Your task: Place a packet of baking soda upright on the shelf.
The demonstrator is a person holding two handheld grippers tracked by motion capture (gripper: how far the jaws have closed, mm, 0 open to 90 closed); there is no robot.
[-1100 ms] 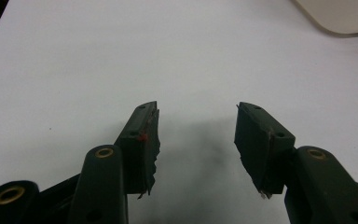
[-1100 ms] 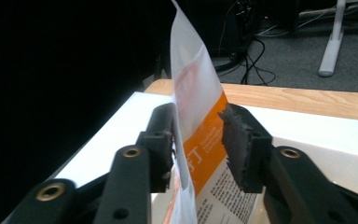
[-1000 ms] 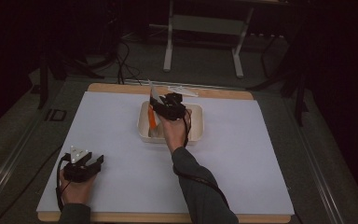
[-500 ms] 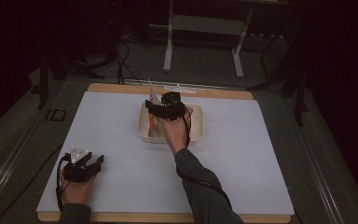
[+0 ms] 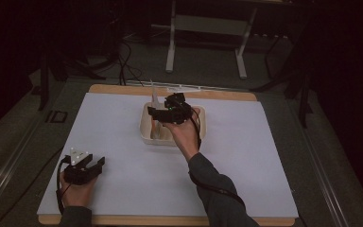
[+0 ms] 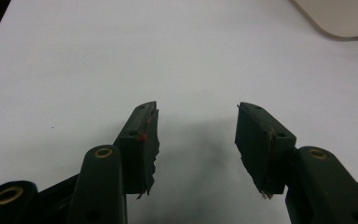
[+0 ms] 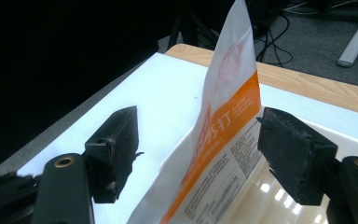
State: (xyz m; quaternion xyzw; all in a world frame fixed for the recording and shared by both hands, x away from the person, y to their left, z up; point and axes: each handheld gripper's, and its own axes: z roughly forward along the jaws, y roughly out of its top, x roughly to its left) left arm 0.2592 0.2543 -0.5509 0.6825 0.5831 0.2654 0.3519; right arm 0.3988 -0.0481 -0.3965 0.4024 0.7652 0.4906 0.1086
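A white and orange packet (image 5: 154, 101) (image 7: 228, 93) stands upright at the left end of a cream tray (image 5: 203, 124) near the table's far middle. My right gripper (image 5: 152, 114) (image 7: 198, 121) hovers over the tray, open. The packet rises between its two jaws with a gap on each side. My left gripper (image 5: 97, 162) (image 6: 196, 112) rests low over the white table cover at the front left, open and holding nothing. A corner of the tray (image 6: 340, 18) shows at the top right of the left gripper view.
A white sheet (image 5: 113, 142) covers the wooden table, whose bare edge (image 5: 123, 89) shows along the far side. Beyond it are a dark floor, cables and a metal stand (image 5: 172, 52).
The right hand has shifted slightly over the tray, and the packet now shows less of its orange face from above. The left gripper has stayed put.
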